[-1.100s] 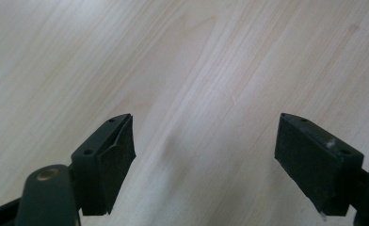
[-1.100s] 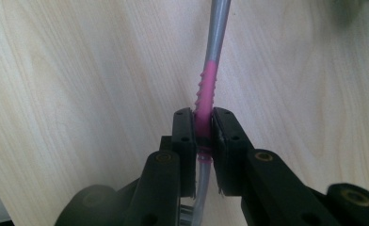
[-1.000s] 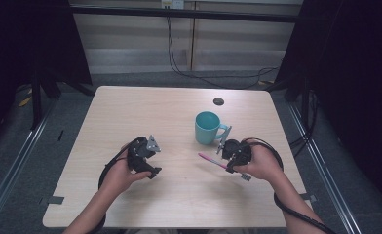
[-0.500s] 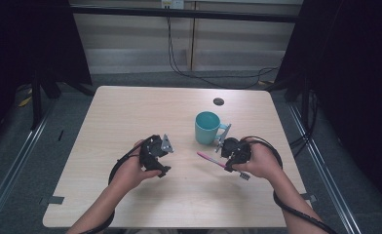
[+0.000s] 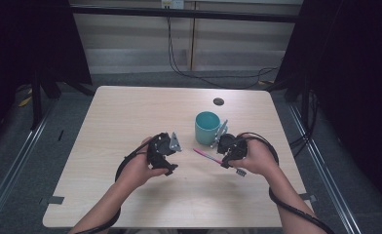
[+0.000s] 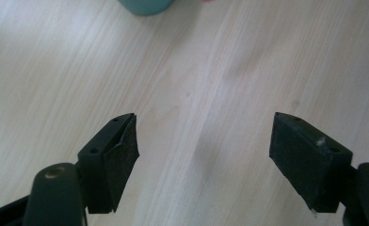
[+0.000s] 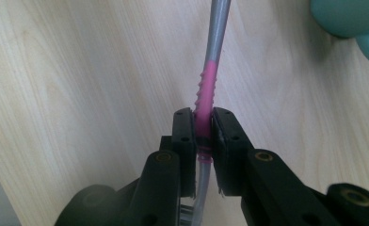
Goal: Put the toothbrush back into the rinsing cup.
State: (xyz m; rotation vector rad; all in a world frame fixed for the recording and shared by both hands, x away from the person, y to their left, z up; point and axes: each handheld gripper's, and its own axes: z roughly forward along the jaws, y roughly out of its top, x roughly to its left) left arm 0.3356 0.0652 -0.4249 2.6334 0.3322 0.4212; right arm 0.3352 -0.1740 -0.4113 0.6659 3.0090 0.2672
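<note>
High view showed us, at the left, our left gripper (image 5: 172,146) over the bare table (image 5: 130,117), nearer the middle than a second ago, when it sat farther left; it had drifted toward the toothbrush (image 5: 206,155). Its jaws had just been closing a little, yet in the left gripper view (image 6: 204,141) they stood wide apart with nothing but wood grain between them, so that tool was released. At the top edge of that view we saw the base of the teal mug (image 6: 145,5), cut off, and a pink speck beside it too small to identify.

Right of centre, the toothbrush lay slanted just in front of the mug (image 5: 207,127), where it was before. Our right gripper (image 5: 224,156) had not shifted since the earlier frames. In the right gripper view (image 7: 203,136) its jaws were clenched on the toothbrush's pink ribbed grip (image 7: 205,94), the grey shaft running up out of frame. The bristle end was hidden behind our right hand and the gripper body. A small dark disc (image 5: 219,101) sat on the far part of the table; we could not tell what it was.
</note>
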